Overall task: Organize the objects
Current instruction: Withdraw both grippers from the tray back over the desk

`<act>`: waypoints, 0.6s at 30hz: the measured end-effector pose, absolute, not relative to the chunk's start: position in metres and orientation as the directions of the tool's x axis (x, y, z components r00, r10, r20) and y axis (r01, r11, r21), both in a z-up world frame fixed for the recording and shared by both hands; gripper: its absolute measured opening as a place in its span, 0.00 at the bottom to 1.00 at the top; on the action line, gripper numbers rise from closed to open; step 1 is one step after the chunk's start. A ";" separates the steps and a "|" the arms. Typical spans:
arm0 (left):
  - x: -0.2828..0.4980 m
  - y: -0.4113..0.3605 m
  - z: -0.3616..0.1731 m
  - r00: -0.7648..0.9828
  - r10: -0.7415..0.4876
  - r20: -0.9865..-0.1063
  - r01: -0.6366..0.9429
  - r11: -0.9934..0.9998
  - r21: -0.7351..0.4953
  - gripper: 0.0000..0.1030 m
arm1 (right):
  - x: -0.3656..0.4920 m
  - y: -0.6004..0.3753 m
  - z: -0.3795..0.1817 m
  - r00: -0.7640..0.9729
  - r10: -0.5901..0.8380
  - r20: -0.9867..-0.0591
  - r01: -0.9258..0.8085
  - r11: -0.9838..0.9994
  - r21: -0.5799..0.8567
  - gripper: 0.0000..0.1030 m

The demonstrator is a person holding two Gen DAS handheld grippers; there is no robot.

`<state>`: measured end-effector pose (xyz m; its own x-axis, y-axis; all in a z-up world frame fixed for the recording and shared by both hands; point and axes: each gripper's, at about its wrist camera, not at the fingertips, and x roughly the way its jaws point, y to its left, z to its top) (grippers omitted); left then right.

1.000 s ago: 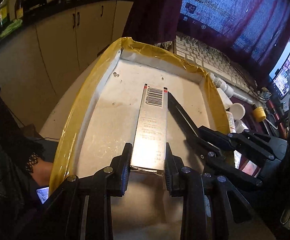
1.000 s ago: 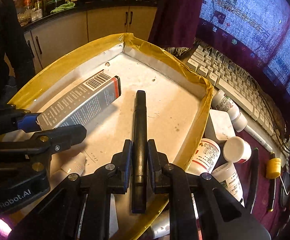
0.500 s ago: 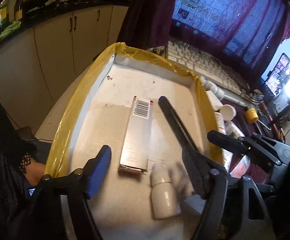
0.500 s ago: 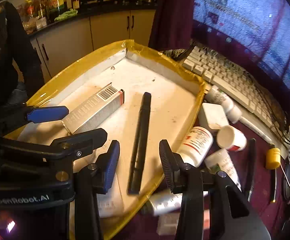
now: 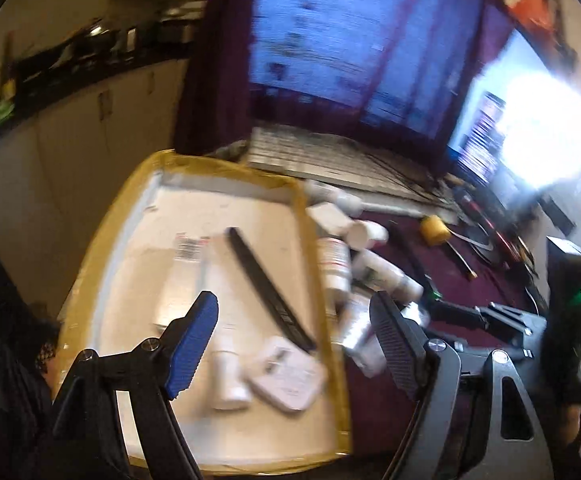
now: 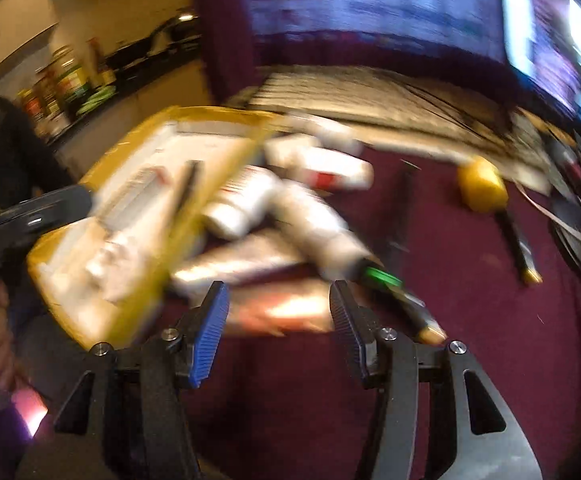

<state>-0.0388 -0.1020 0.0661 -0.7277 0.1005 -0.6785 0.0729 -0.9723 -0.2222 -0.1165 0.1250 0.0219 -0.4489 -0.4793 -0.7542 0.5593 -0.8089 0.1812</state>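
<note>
A white tray with a yellow taped rim (image 5: 100, 248) holds a silver barcode box (image 5: 186, 268), a black pen (image 5: 268, 292), a small white bottle (image 5: 228, 376) and a flat white pack (image 5: 288, 378). My left gripper (image 5: 296, 344) hovers over the tray's near right corner; its jaws are opening and grip nothing. My right gripper (image 6: 280, 314) hangs over the maroon cloth to the right of the tray (image 6: 142, 292). Its jaws are also opening, with nothing gripped, above a blurred shiny pack (image 6: 290, 312). White bottles (image 6: 246, 204) lie piled beyond it.
A keyboard (image 5: 330, 156) runs along the back, under a purple hanging. A yellow cap (image 6: 480, 188), a green-banded pen (image 6: 384, 278), a silver tube (image 6: 242, 264) and cables lie on the cloth. A bright screen (image 5: 486, 140) stands at the far right. Kitchen cabinets (image 5: 70, 140) are on the left.
The left gripper let go of the silver box and the right let go of the black pen; both now lie in the tray. Both grippers pulled back, the right swinging right over the cloth.
</note>
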 end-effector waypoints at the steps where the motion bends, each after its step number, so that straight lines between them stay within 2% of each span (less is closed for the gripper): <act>1: -0.041 -0.095 0.066 -0.725 0.109 -0.680 0.056 -0.975 -0.216 0.71 | -0.119 0.136 0.021 -0.456 -0.474 -0.753 0.536 -0.822 0.192 0.50; 7: -0.051 -0.058 0.057 -0.688 0.149 -0.711 -0.012 -0.981 -0.194 0.71 | -0.132 0.176 0.020 -0.503 -0.430 -0.750 0.445 -0.872 0.202 0.50; 18: -0.052 -0.023 0.036 -0.636 0.180 -0.751 -0.094 -0.983 -0.157 0.71 | -0.144 0.177 0.011 -0.494 -0.430 -0.756 0.452 -0.869 0.200 0.50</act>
<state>-0.0524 -0.0230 0.0361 -0.6357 0.1804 -0.7506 -0.0940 -0.9832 -0.1567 -0.1441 0.1771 0.0110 -0.4938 -0.4304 -0.7556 0.4517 -0.8694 0.2001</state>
